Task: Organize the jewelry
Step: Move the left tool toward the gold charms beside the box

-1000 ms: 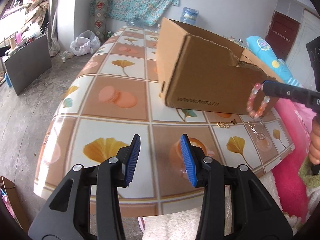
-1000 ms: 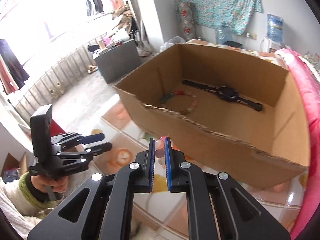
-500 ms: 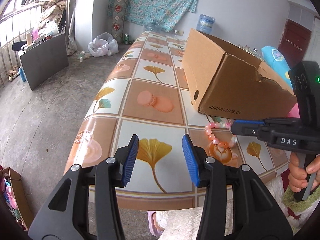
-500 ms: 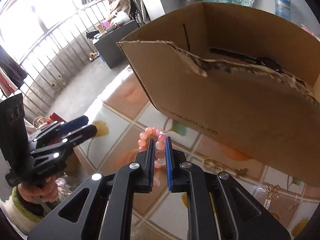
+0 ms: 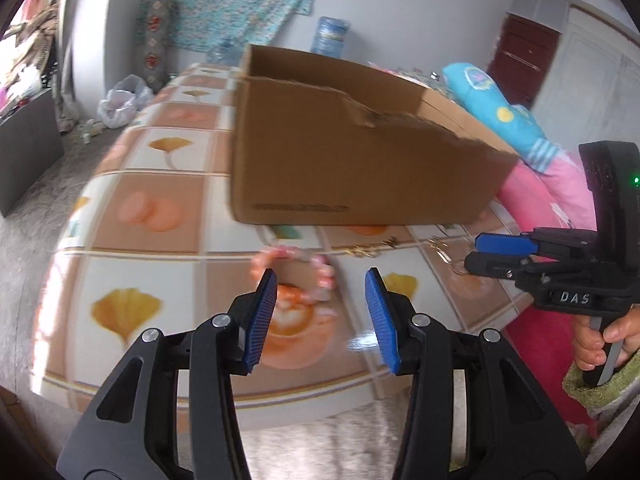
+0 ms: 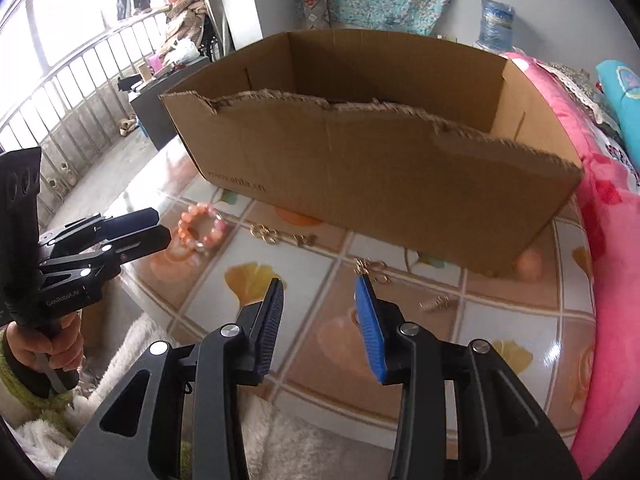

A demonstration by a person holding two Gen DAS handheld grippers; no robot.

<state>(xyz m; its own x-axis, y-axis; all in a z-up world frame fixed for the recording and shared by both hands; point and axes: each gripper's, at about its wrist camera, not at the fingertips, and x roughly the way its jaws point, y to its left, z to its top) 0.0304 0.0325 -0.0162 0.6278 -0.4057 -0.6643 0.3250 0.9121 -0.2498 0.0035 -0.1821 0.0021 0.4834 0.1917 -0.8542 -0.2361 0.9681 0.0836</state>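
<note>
Left claw: jaws apart, nothing between the pads; held above the tabletop.
Right claw: jaws opening, nothing between them; seen from the side in the left wrist view.
Pink bead bracelet: flat on the tabletop, near the front wall of the cardboard box, just beyond the left claw's tips; well apart from the right claw.
Gold chain pieces: loose on the tabletop, between bracelet and right claw.
Small earrings: just past the right claw's blue pad.
Left wrist view only: bracelet blurred, lying ahead of the left claw's pads.
Right wrist view only: the box's open top and inner back wall; its floor is hidden.
</note>
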